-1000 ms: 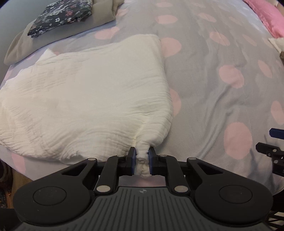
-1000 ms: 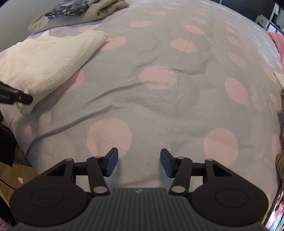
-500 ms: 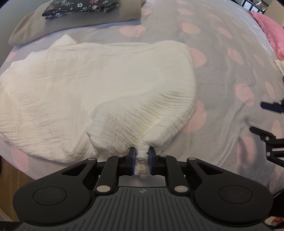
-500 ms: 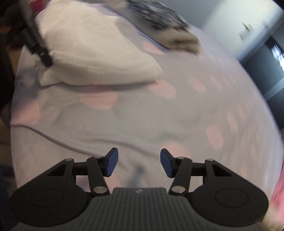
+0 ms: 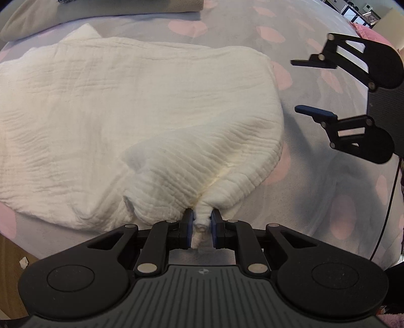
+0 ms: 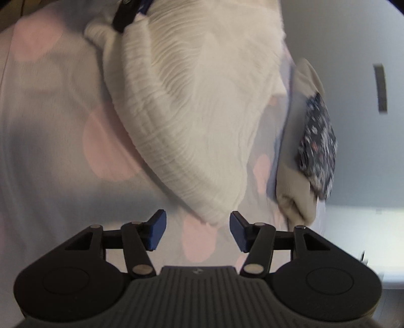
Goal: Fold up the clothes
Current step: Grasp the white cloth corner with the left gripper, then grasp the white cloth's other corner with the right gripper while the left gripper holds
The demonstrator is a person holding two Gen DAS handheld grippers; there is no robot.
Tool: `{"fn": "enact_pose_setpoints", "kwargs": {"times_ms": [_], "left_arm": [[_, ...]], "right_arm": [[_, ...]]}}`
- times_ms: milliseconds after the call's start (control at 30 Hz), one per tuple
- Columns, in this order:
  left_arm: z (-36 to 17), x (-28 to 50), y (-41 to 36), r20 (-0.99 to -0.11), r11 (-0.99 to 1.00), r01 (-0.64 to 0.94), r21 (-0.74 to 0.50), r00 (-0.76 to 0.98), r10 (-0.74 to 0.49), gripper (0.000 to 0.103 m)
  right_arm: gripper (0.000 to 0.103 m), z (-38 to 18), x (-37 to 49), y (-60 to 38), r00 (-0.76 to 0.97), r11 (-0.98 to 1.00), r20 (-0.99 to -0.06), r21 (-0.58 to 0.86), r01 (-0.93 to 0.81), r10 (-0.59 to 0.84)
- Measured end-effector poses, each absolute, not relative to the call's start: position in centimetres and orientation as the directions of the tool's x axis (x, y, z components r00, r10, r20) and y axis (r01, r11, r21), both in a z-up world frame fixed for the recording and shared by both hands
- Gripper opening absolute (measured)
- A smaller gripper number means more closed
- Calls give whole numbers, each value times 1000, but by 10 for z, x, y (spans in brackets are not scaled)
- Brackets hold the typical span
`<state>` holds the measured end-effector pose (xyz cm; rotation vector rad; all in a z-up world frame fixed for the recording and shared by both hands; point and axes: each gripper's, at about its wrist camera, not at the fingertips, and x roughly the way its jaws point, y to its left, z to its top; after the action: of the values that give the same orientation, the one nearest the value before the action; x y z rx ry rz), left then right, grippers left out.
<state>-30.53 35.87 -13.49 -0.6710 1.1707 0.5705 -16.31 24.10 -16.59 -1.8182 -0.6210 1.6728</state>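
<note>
A white crinkled cloth (image 5: pixel 126 101) lies spread on the bed. My left gripper (image 5: pixel 202 227) is shut on its near right corner, which is lifted and folded a little over the rest. In the left wrist view my right gripper (image 5: pixel 295 85) hovers on its side just past the cloth's right edge. Its jaws are opening. In its own view the right gripper (image 6: pixel 197 229) faces a rounded corner of the white cloth (image 6: pixel 202 113); the tip lies just ahead of the gap, untouched by the pads. One finger of the left gripper (image 6: pixel 126 15) shows at the top.
The grey bedspread (image 5: pixel 328 176) has pink dots. A folded beige garment (image 6: pixel 295 194) with a dark floral piece (image 6: pixel 318 141) on it lies beyond the white cloth. The bed's near edge drops to a wooden floor (image 5: pixel 7 277). A black cable (image 5: pixel 388 201) hangs at the right.
My right gripper has rolled onto its side and swung across the bed to the cloth's right edge. My left gripper has carried the held corner further over the cloth.
</note>
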Motion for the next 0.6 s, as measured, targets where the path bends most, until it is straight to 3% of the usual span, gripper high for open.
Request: {"fn": "enact_pose_setpoints", "kwargs": {"times_ms": [400,500,600], "left_arm": [[-141,-296,361,-966,704,-693,-155,255,38,13],[-141,-297,362,-965,702,-694,-160,259,36,13],[-139,-299,360,-965,706,-691,-156,259,40,13]], "right_arm": [[60,-189,-167,262,29,-694,-719,-659,290,694],[54,-194,-169,265,21,-688,-720,-654,314,694],[40,-200,-170,263,28,-679,-716,-648,344,698]]}}
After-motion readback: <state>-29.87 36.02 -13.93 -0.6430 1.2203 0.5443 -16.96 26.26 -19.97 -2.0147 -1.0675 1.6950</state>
